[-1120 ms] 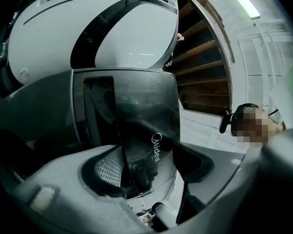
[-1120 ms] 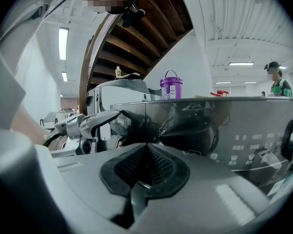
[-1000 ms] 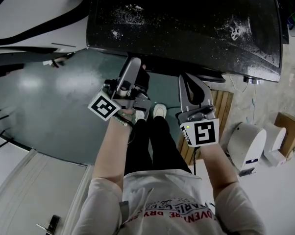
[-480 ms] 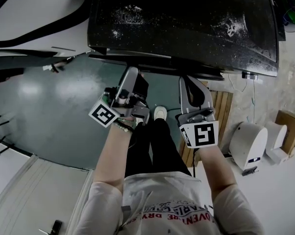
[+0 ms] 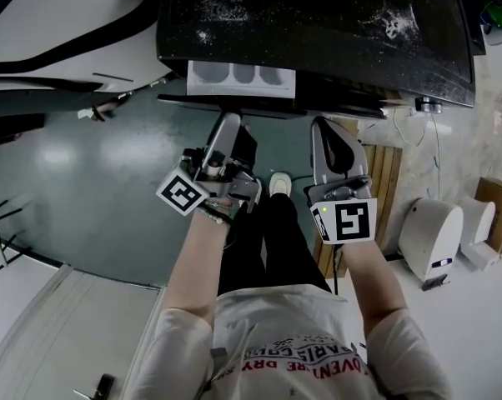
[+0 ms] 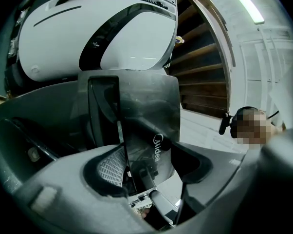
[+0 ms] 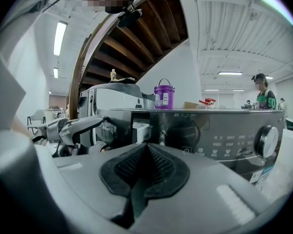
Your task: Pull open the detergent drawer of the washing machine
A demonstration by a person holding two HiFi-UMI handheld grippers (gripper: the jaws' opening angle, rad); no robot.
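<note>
- White-lined detergent drawer (image 5: 241, 77) now juts from the washing machine (image 5: 318, 23); earlier it sat flush.
- Left hand-held gripper (image 6: 145, 165) clamps its dark front.
- Right hand-held gripper (image 7: 145, 168) is pinched together, empty.

We can't see the front of the washing machine (image 5: 318, 32) from the head view, and the upper edge cuts off its top. What lies in the detergent drawer (image 5: 241, 77) is too small to tell. In the left gripper view the drawer's face covers one pad of the left gripper (image 6: 137, 165), and the control panel (image 7: 229, 143) labels are unreadable.
</note>
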